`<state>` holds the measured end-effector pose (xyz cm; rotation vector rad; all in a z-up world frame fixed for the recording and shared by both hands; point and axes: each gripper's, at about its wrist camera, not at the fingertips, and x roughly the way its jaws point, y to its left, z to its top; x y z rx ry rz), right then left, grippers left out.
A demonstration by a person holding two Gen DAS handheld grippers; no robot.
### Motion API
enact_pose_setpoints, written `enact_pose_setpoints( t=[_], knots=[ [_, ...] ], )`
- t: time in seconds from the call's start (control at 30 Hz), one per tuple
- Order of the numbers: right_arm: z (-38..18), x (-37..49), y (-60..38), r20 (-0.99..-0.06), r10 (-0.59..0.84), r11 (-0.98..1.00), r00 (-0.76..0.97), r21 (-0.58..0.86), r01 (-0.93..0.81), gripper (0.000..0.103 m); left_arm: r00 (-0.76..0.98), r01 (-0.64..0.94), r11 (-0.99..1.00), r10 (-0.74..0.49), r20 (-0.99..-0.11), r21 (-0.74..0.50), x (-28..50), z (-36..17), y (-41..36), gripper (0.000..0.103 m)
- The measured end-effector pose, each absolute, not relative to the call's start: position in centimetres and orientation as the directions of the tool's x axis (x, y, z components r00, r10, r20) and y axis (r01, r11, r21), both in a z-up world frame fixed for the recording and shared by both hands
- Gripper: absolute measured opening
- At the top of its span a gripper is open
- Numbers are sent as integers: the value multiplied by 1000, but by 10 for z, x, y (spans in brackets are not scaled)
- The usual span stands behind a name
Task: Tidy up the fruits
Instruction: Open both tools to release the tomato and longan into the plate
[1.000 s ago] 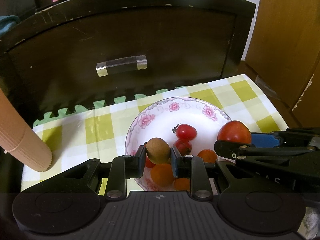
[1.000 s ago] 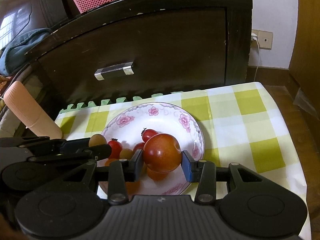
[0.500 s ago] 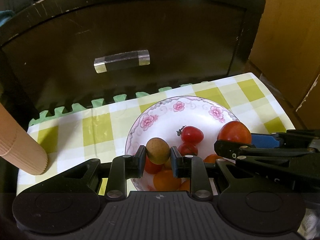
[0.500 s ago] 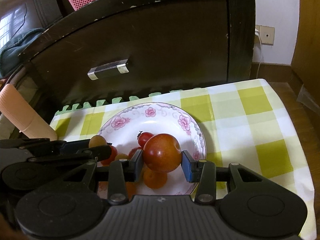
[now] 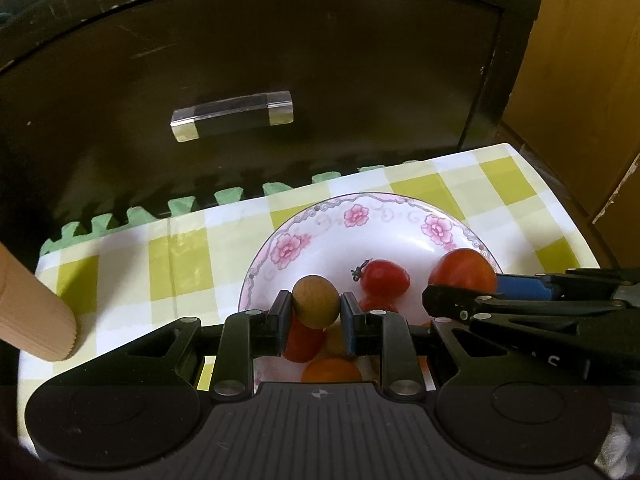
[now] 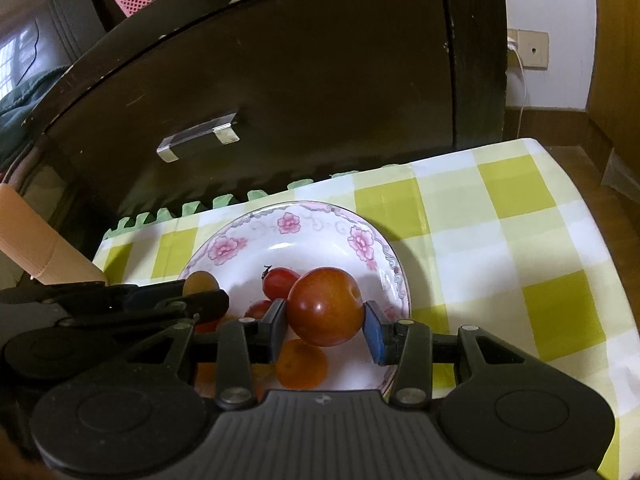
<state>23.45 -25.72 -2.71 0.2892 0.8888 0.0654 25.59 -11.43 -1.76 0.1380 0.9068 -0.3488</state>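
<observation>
Above plate (image 6: 384,264) – tongs (image 6: 325,316) grip round plum (image 6: 325,306), dimple rightward

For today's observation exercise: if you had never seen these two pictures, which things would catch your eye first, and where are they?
First, the two fruits gripped above the flowered plate: a large red plum-like fruit in the right gripper, and a small brown round fruit in the left gripper. Below them in the plate lie cherry tomatoes and small orange fruits. The plate sits on a yellow-green checked cloth before a dark drawer front.
</observation>
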Motion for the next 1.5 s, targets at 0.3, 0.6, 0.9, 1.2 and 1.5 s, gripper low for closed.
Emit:
enact_pose_setpoints(
  t=[0.3, 0.6, 0.9, 1.2, 1.5],
  knots=[
    [-32, 237, -261, -754, 191, 946, 629, 311, 86, 41, 566, 353, 935, -241, -789, -33, 260, -20, -115, 33],
    [-30, 235, -264, -751, 191, 940, 633, 325, 102, 41, 566, 348, 936, -250, -786, -48, 260, -18, -114, 40],
    [-24, 231, -262, -745, 195, 935, 638, 338, 108, 41, 588, 327, 944, -233, -774, -36, 256, -9, -107, 54],
    [-10, 220, -260, -730, 196, 932, 655, 346, 107, 43, 611, 303, 952, -223, -760, -36, 247, 4, -98, 67],
    [13, 195, -252, -741, 150, 949, 654, 293, 115, 45, 655, 289, 957, -200, -729, -3, 219, 19, -92, 81]
  ],
)
